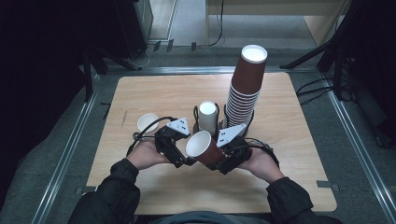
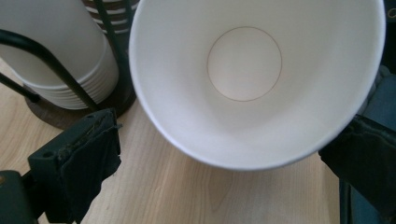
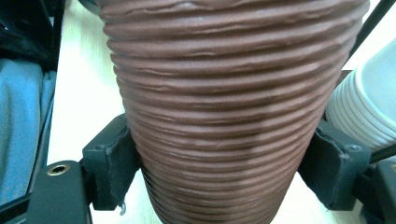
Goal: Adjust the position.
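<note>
Gripping the ribbed brown paper cup [image 1: 203, 148] in the right tool [image 1: 223, 161], mouth tipped left toward the wide-open left tool [image 1: 180, 161].

Wooden table [image 1: 280, 140] — cup holder [image 1: 208, 128], white cup [image 1: 147, 122].

Count at the worktop [image 1: 154, 186]: one wooden worktop. Two hand-held grippers, the left gripper [image 1: 180, 156] and the right gripper [image 1: 224, 158]. One loose brown ribbed cup [image 1: 205, 148], white inside. One small white cup [image 1: 147, 122] standing apart. Two stacks in wire holders: one tall stack of brown cups [image 1: 243, 91] and one short stack of white cups [image 1: 208, 116]; cups per stack too closely nested to count.
</note>
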